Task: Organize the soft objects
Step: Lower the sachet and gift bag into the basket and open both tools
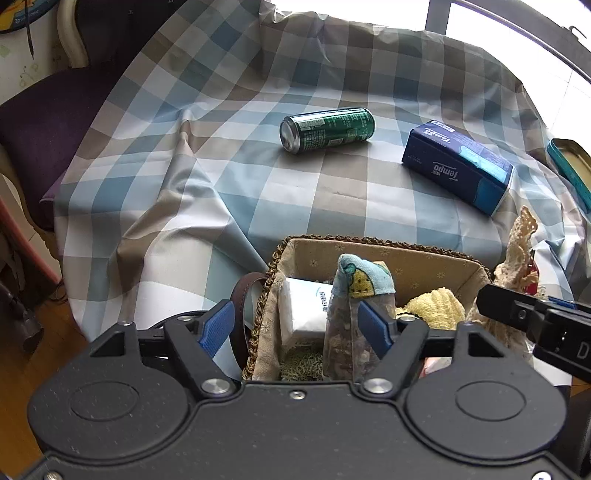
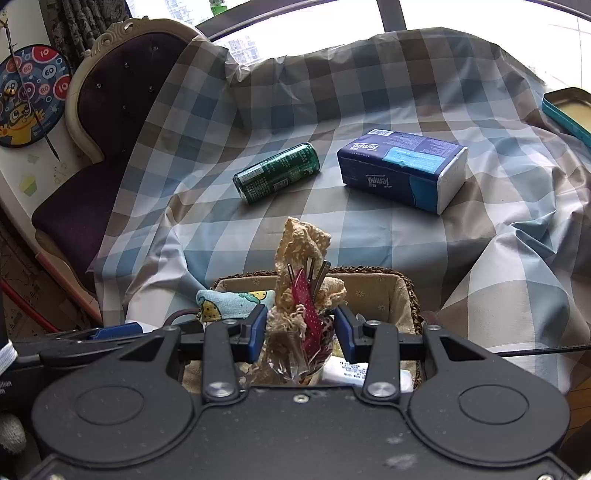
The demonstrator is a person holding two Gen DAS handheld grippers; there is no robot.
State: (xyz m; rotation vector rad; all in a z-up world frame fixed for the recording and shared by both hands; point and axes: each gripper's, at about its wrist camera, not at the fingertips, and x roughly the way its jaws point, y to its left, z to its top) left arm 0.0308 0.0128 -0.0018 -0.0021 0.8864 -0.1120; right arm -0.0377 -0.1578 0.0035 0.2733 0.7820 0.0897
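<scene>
Left gripper (image 1: 295, 325) wide, above basket (image 1: 373, 242) rim, blue cloth sachet (image 1: 364, 278) between; right gripper (image 2: 301, 332) narrowly flanks lace bundle (image 2: 301, 243), contact unclear; checked cloth (image 1: 288, 199) open beyond; basket's near edge hidden.

Checked blue, white and taupe tablecloth (image 2: 369, 240) drapes a table, folds falling at its left edge. Left of it: dark purple tufted chair (image 2: 110, 110) with cream carved frame. Left of the chair, a dartboard (image 2: 33, 96) on a pale wall. Beyond the cloth: bright windows (image 2: 461, 14) (overexposed). Wood floor (image 1: 22, 369) lower left.
</scene>
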